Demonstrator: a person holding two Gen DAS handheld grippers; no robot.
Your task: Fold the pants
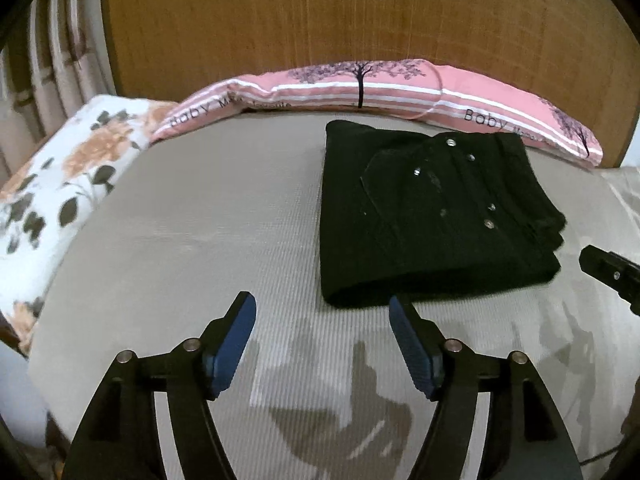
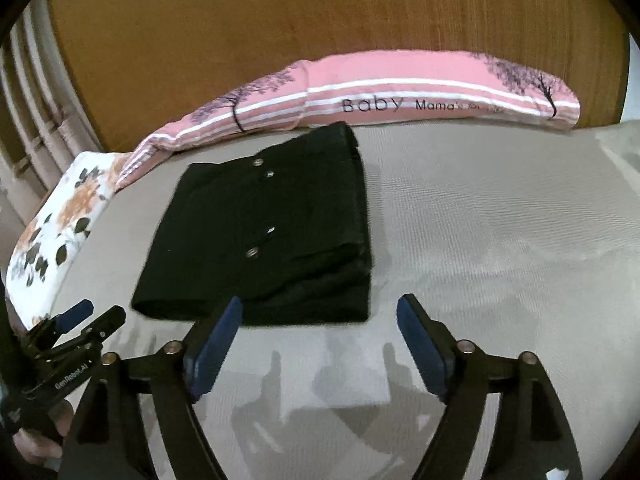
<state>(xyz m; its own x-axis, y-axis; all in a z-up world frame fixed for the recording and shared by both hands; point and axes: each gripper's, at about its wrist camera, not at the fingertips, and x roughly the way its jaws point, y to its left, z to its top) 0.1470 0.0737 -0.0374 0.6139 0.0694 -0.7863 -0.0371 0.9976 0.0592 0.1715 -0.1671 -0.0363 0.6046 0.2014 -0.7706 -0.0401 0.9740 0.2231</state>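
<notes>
Trouble from here would likely come from a stray nudge; the black denim pants (image 1: pixel 432 216), folded into a squarish stack with metal rivets showing, lie on the grey ribbed bed sheet (image 1: pixel 200 232), and the left claw (image 1: pixel 322 344) hangs open and empty just short of their near edge; the right claw (image 2: pixel 320 344), equally wide and empty, sits close too; a clipped corner could spring the layers. Behind, the pink striped pillow (image 2: pixel 400 92) touches the stack; room lies open right.
</notes>
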